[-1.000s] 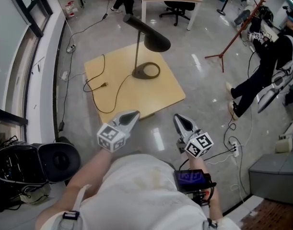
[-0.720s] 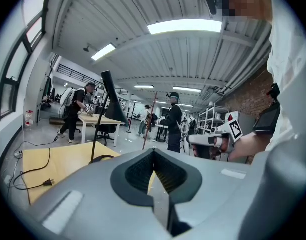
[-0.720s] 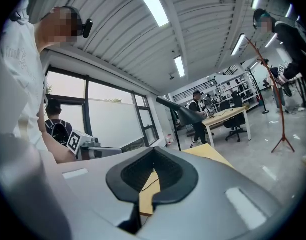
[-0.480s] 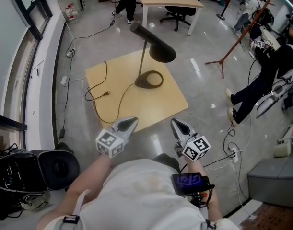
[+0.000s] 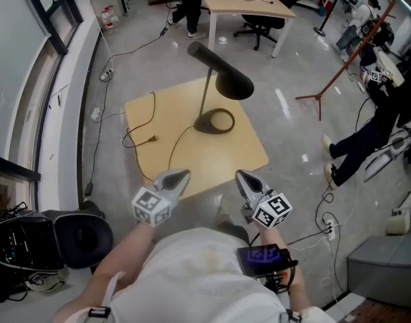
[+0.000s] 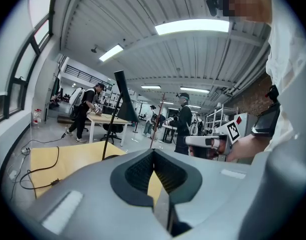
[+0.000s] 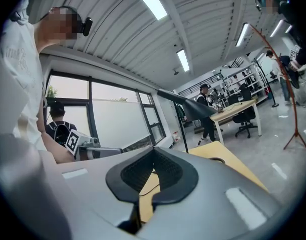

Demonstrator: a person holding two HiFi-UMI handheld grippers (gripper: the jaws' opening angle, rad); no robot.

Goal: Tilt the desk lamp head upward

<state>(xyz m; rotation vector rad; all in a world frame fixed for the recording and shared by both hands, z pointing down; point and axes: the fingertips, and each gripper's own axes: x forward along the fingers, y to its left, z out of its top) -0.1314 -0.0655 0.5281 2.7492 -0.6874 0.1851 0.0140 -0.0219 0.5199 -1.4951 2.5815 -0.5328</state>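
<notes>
Well ahead of right hand-held gripper (image 5: 240,175), upright desk lamp (image 5: 233,83)

Closing in — the left gripper (image 5: 183,174) and right gripper (image 5: 239,175) now overlap the near edge of the wooden table (image 5: 240,150). The desk lamp (image 5: 233,85) has slid lower and rightward in the head view.

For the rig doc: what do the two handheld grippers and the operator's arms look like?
Both the left gripper and right gripper have light grey tapered shells with dark ribbed pads inside. Each carries a white cube of black square markers behind the jaws. The person wears a white short-sleeved top.
</notes>
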